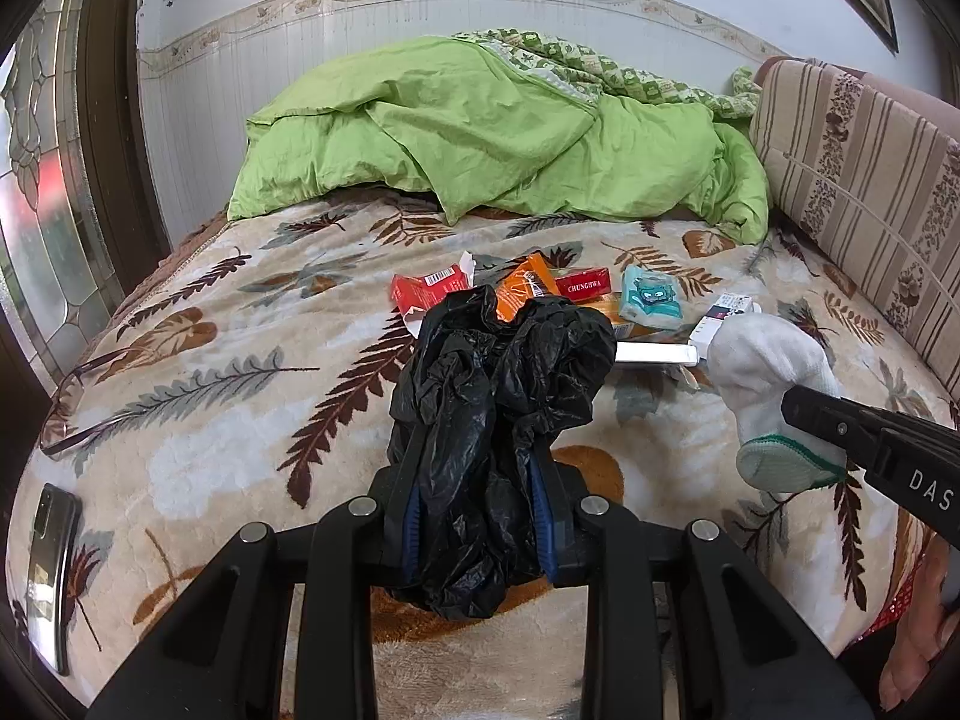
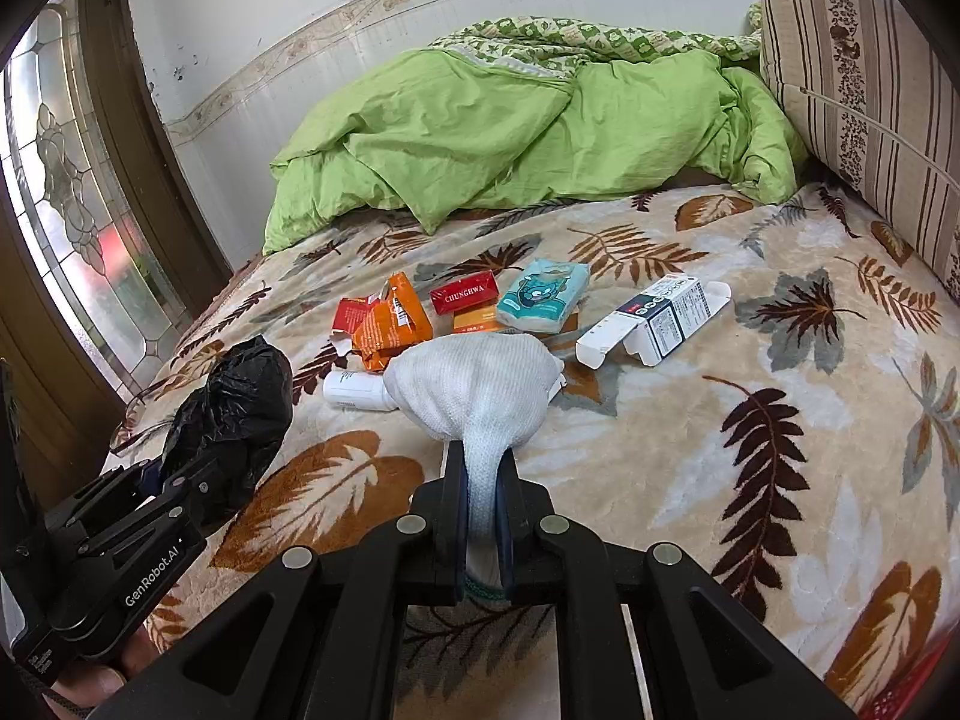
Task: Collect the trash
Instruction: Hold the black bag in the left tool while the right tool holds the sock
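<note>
My left gripper [image 1: 480, 450] is shut on a crumpled black plastic bag [image 1: 498, 396], held above the bed; the bag also shows at the left in the right wrist view [image 2: 234, 402]. My right gripper [image 2: 483, 468] is shut on a white sock [image 2: 474, 384] with a green-trimmed cuff, held above the blanket; the sock shows at the right in the left wrist view [image 1: 768, 384]. Beyond lie the trash items: a torn red packet [image 2: 351, 315], an orange wrapper [image 2: 393, 324], a red Chunghwa pack [image 2: 465, 293], a teal tissue pack [image 2: 543, 294], an open white carton [image 2: 654, 318] and a small white bottle [image 2: 354, 390].
The bed carries a leaf-patterned blanket [image 2: 750, 450]. A green duvet [image 2: 510, 132] is heaped at the far end. A striped cushion [image 2: 864, 96] stands at the right. A phone [image 1: 51, 558] and glasses [image 1: 78, 396] lie at the left edge. A stained-glass door [image 2: 66, 198] is on the left.
</note>
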